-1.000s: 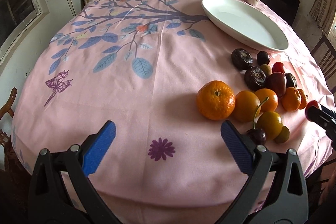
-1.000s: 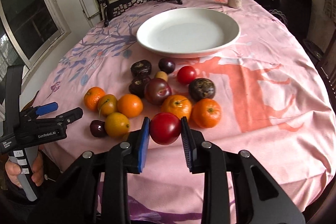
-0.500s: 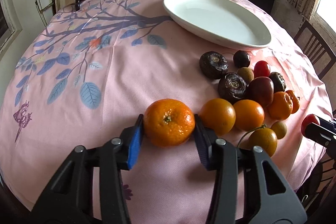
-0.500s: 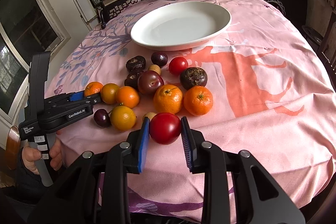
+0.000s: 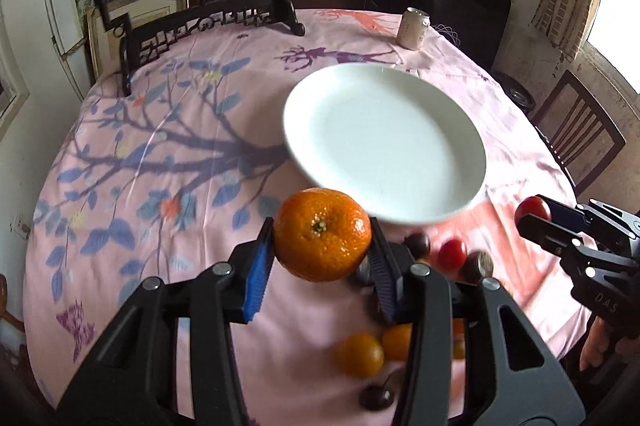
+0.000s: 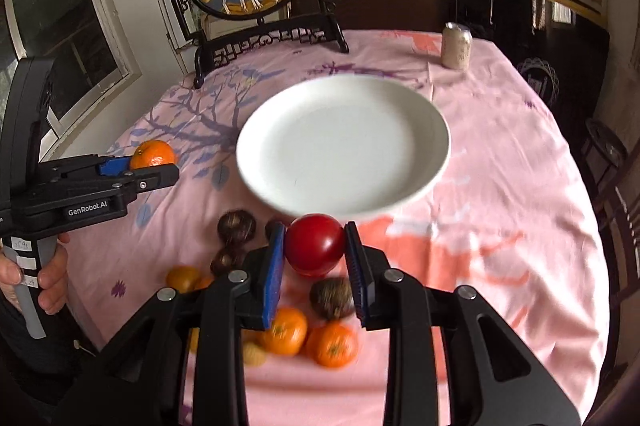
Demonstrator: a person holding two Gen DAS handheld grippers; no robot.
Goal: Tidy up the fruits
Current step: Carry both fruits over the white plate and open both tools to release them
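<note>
Left gripper (image 5: 322,258) pinching round, dimpled orange mandarin (image 5: 322,234) between blue ribbed fingers (image 5: 257,278), hovering above pink printed-cloth desk (image 5: 168,130) near the wide white glazed plate (image 5: 384,142). Right gripper (image 6: 314,258) clamping smooth glossy red plum-like fruit (image 6: 314,244) across its middle, likewise aloft. Probably light, firm but bruisable; waxy red skin looking slippery, needing gentle equator grip. Remaining loose fruits (image 6: 286,330) lying below.

Pink tablecloth (image 6: 500,186) bears white plate (image 6: 344,146), can (image 6: 457,44), loose fruit (image 6: 334,344).
</note>
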